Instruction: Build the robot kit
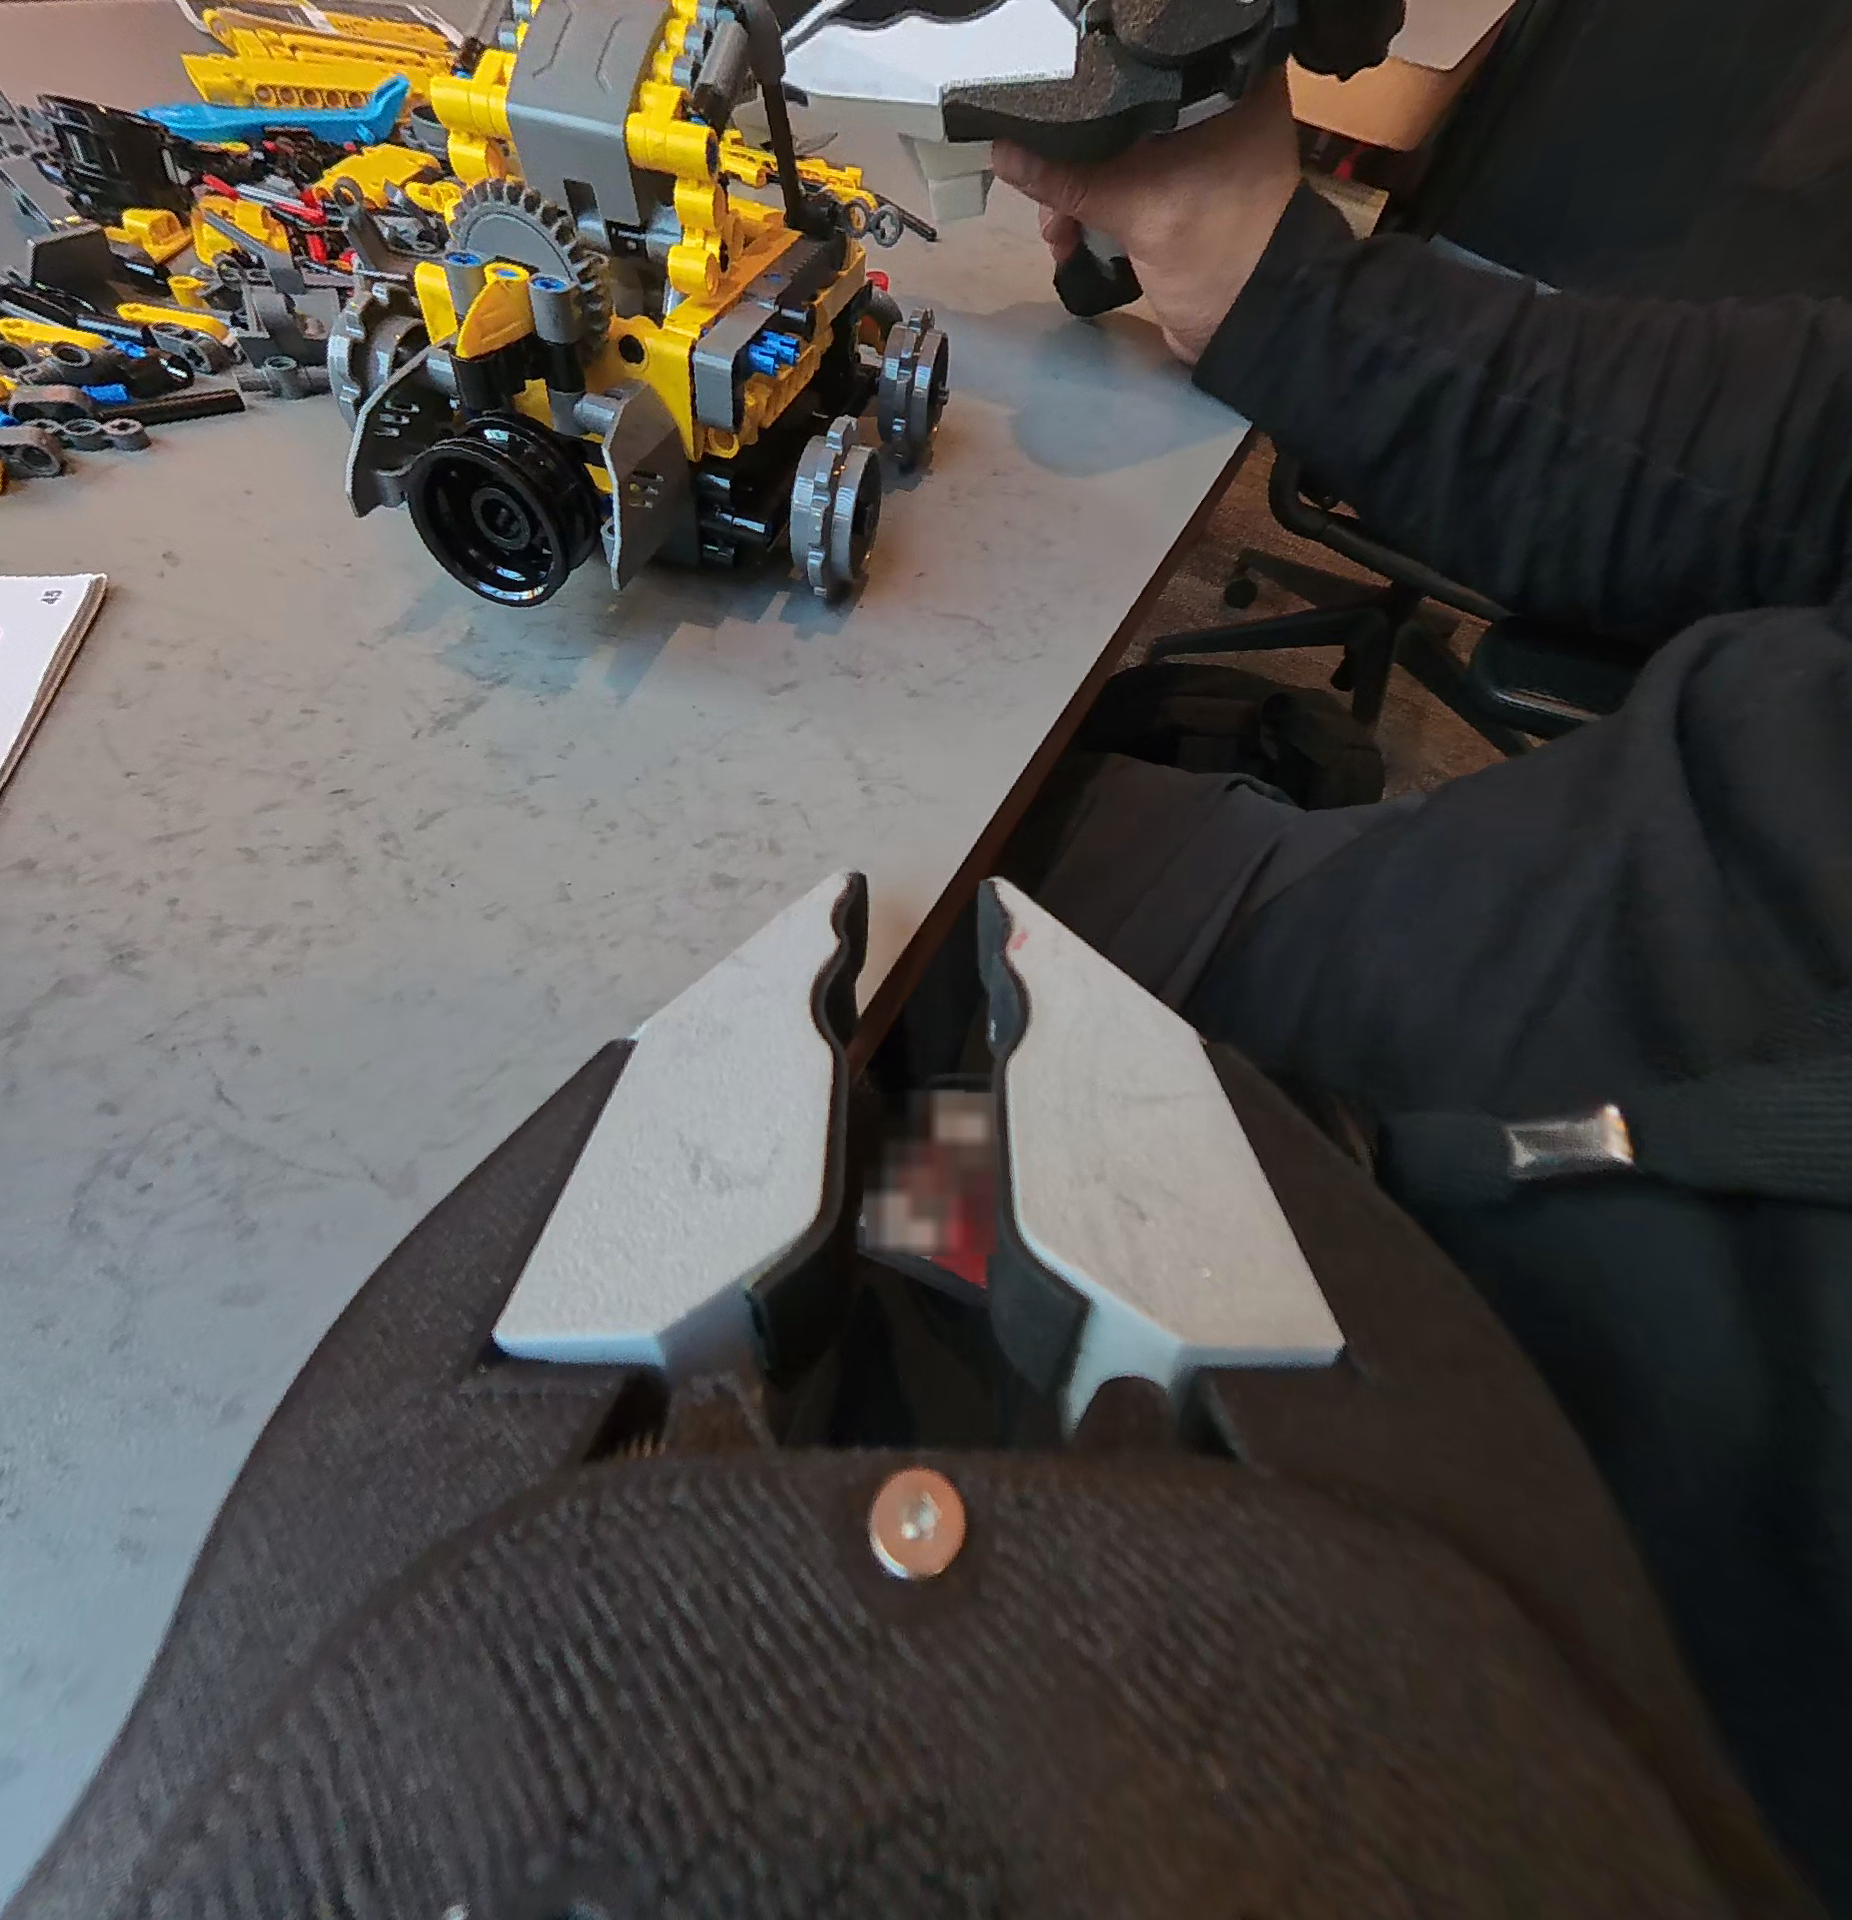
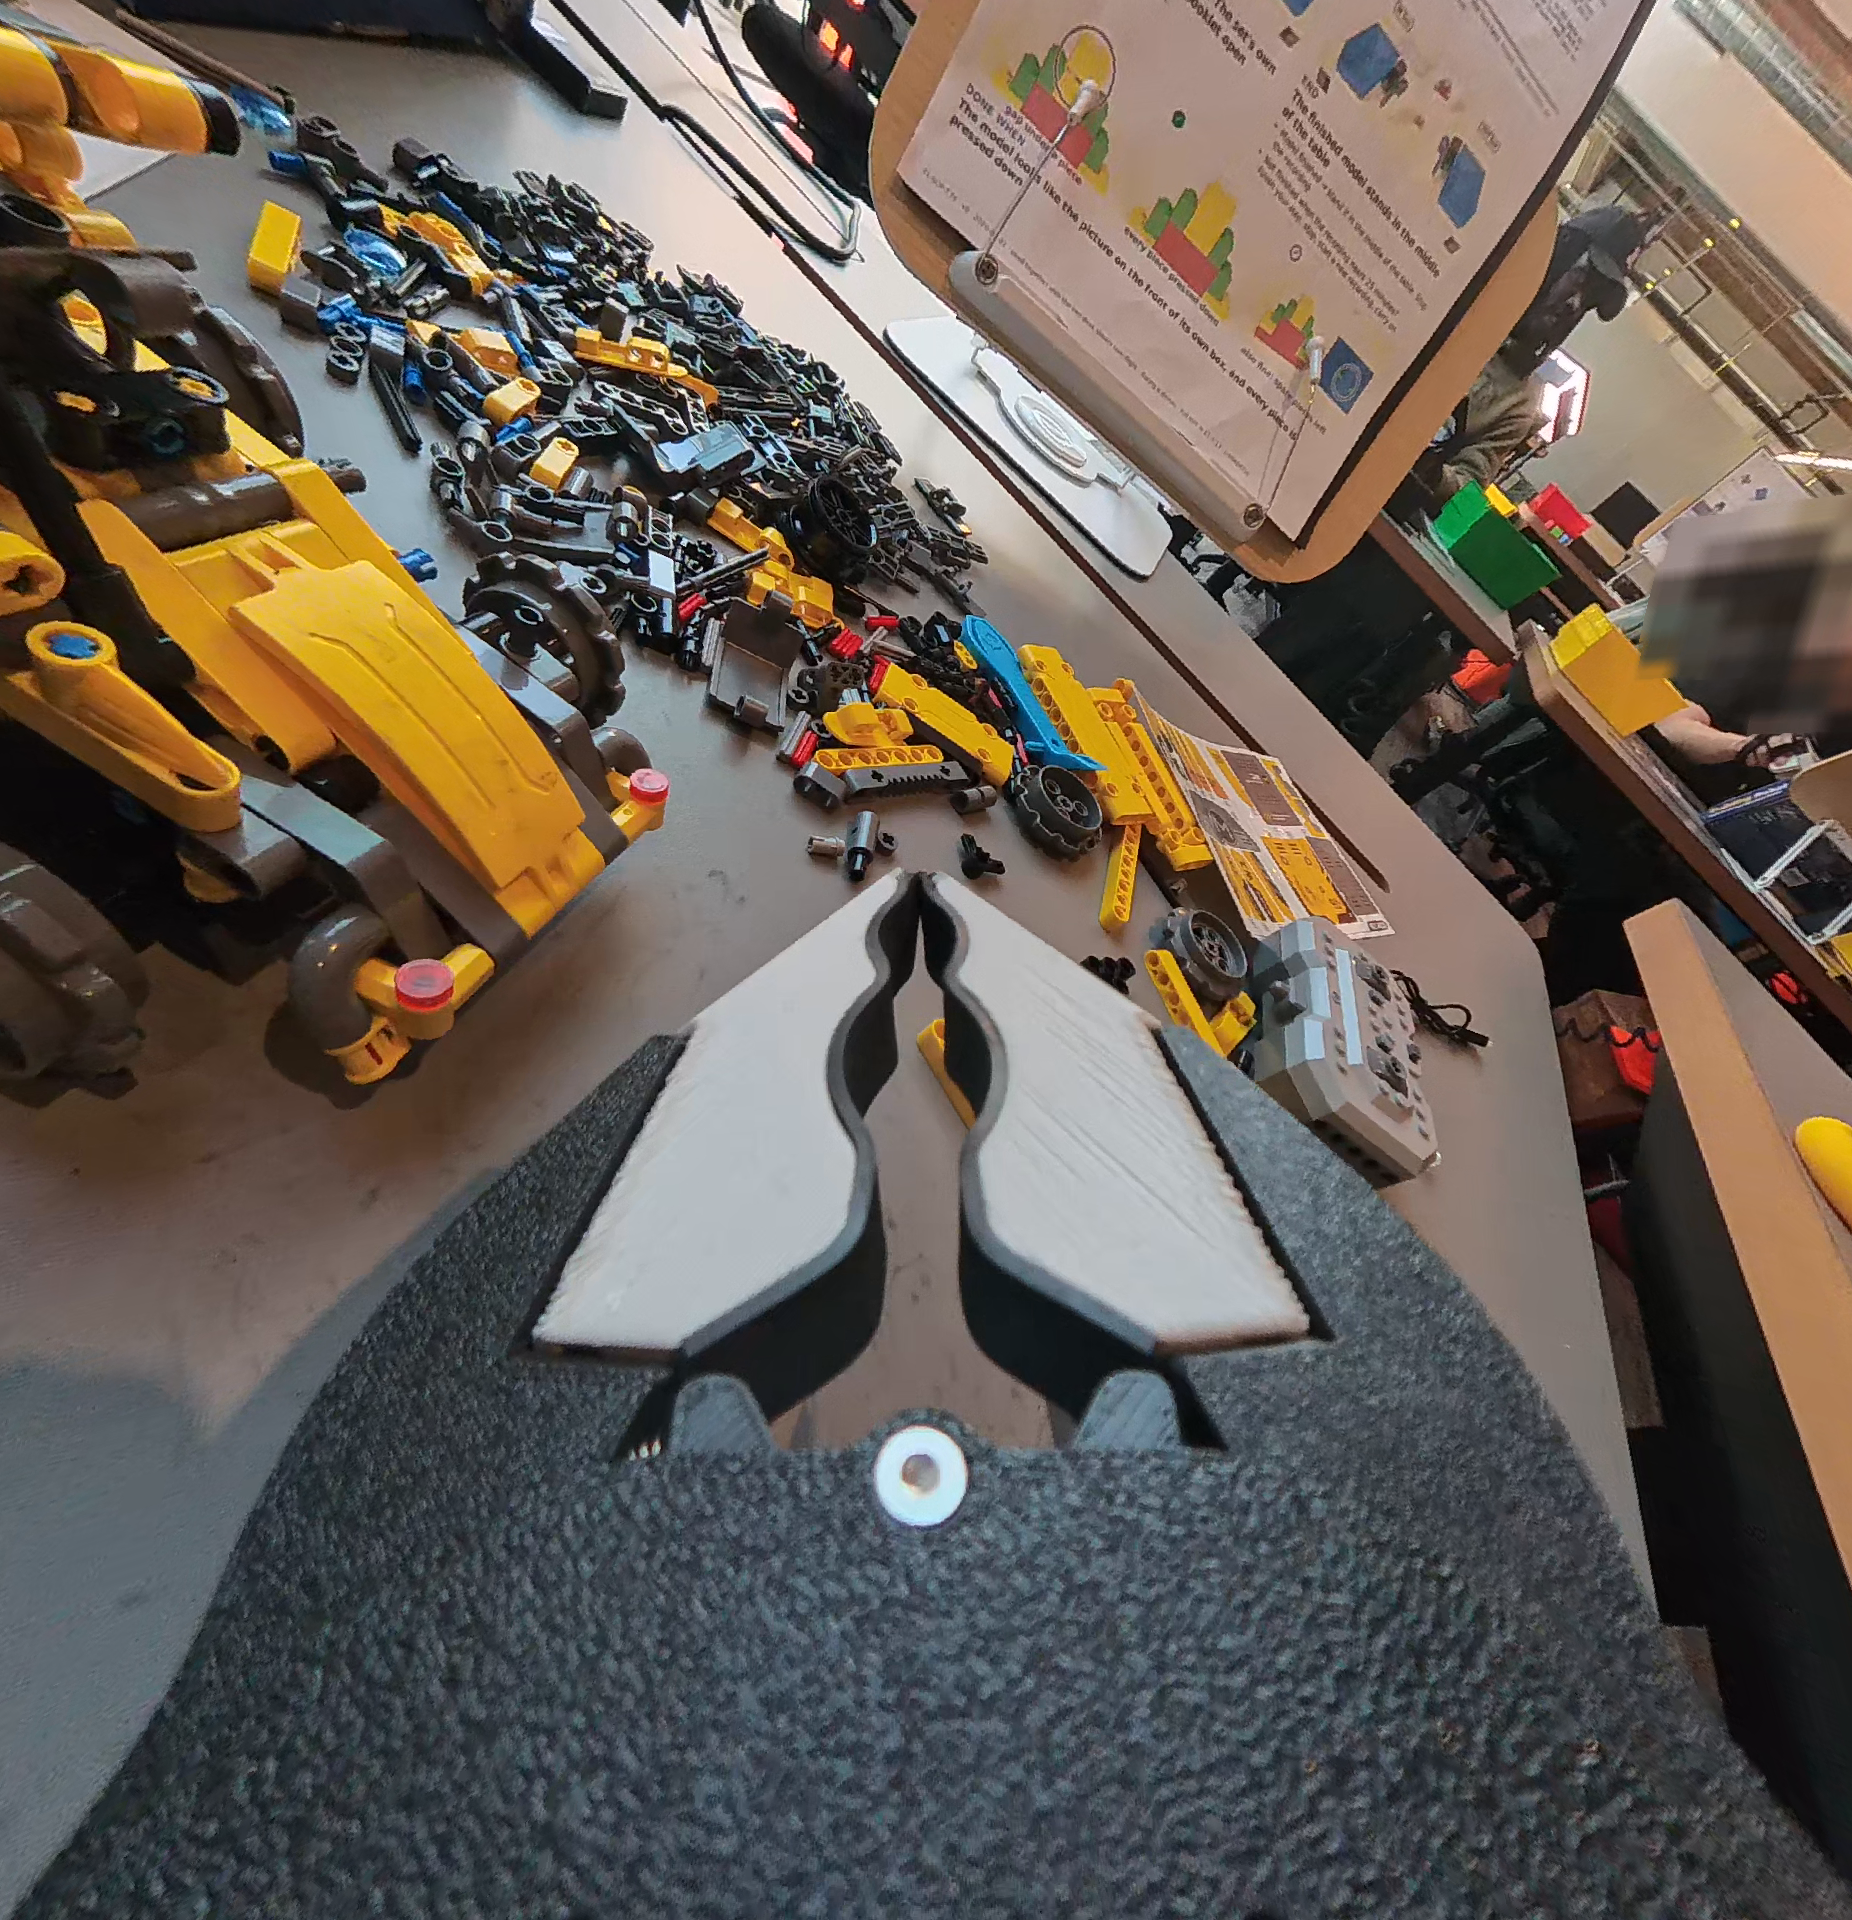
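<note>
The left tool (image 1: 917, 914) hangs over the near edge of the grey worktop (image 1: 402, 831), its fingers a little apart with nothing between them, well short of the yellow toy vehicle (image 1: 631, 343) standing mid-worktop; the right tool (image 2: 919, 883) has its tips pressed together and bare, poised low over the worktop just before a few small black pins (image 2: 860, 836), with the heap of loose pieces (image 2: 641, 447) beyond and the vehicle at its left. Neither tool grips anything, so I judge this a pause between grasps.

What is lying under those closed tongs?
Under the right tongs, through the gap between the fingers, a small yellow brick beam lies on the grey table. The fingers cover its far end and anything beside it.
</note>
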`<action>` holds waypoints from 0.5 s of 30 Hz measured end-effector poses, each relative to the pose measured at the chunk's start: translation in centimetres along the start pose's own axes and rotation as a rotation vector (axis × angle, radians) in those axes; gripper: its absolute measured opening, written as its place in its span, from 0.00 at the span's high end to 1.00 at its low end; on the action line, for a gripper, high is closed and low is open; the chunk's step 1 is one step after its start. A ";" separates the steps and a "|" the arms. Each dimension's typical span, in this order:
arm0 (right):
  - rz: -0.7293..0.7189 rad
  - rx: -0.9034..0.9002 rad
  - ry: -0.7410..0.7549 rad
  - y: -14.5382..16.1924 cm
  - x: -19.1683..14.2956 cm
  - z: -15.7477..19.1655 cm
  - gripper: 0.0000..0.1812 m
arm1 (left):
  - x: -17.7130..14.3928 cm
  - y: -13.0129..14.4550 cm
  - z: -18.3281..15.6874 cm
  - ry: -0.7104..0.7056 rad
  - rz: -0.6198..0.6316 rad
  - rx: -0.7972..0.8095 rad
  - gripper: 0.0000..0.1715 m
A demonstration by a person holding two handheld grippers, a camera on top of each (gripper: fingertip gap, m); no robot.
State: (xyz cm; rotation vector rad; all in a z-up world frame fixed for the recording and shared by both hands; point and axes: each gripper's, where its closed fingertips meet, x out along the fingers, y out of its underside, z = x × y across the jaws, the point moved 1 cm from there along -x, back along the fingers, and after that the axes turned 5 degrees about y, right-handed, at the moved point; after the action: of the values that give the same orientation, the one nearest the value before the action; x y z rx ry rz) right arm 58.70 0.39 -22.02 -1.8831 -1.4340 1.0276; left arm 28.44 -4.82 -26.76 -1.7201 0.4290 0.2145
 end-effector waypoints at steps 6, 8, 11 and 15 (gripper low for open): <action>0.000 0.012 -0.010 0.0 0.0 0.1 1.00 | -0.1 0.1 0.2 -0.012 0.008 0.008 0.89; 0.018 0.037 -0.019 0.1 0.0 0.2 1.00 | -0.2 0.0 0.3 -0.019 0.003 0.005 0.88; 0.039 0.069 -0.030 0.3 0.1 0.2 1.00 | -0.8 -0.8 0.6 -0.054 -0.019 0.021 0.84; 0.027 0.091 -0.041 0.2 0.0 0.1 1.00 | -2.3 -3.6 2.4 -0.135 -0.092 -0.027 0.76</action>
State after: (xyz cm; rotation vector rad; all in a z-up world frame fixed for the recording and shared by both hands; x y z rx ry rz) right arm 58.69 0.31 -22.24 -1.8311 -1.3650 1.1309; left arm 28.01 -1.64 -23.15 -1.7353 0.2479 0.2687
